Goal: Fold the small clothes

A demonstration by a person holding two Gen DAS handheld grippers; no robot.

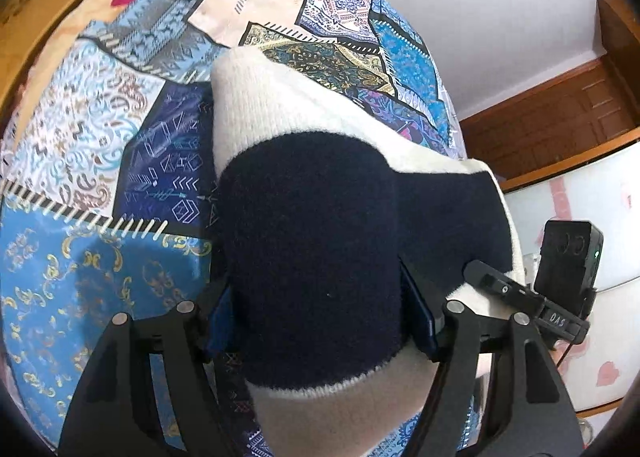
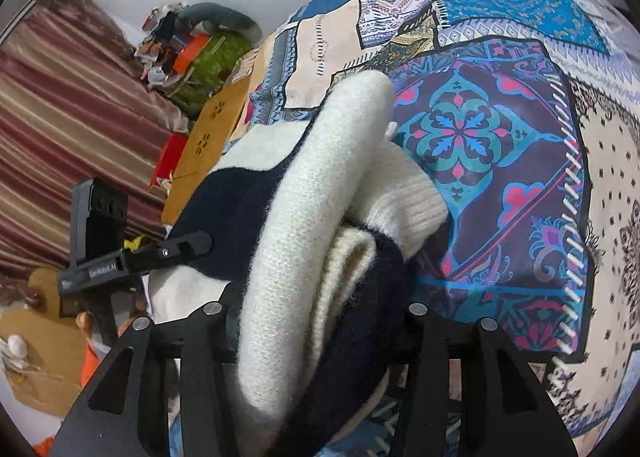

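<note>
Sweater [image 1: 320,249]: small knit, cream with a broad navy band; bunched on the patchwork bedspread [image 1: 100,137], between both my grippers.

Location: draped across the bed, part lifted; the cream sleeve or hem [image 2: 340,129] trails ahead onto the cover.

Left gripper [image 1: 320,321]: fingers set fairly wide, the navy band filling the gap and touching both blue pads [image 1: 420,313]. I judge it a grip on a thick fold.

Right gripper [image 2: 316,337]: fingers about half open, a stacked wad of cream and navy layers packed between them. The pads are hidden by the knit, so I cannot tell how firmly they press.

Handling, my estimate: light, soft and thick; fuzzy, so unlikely to slip, but stretchy and prone to sag or unroll if held by one layer.

Where to take hold: at the folded edge, through all layers, the two grippers well apart along the same edge.
</note>
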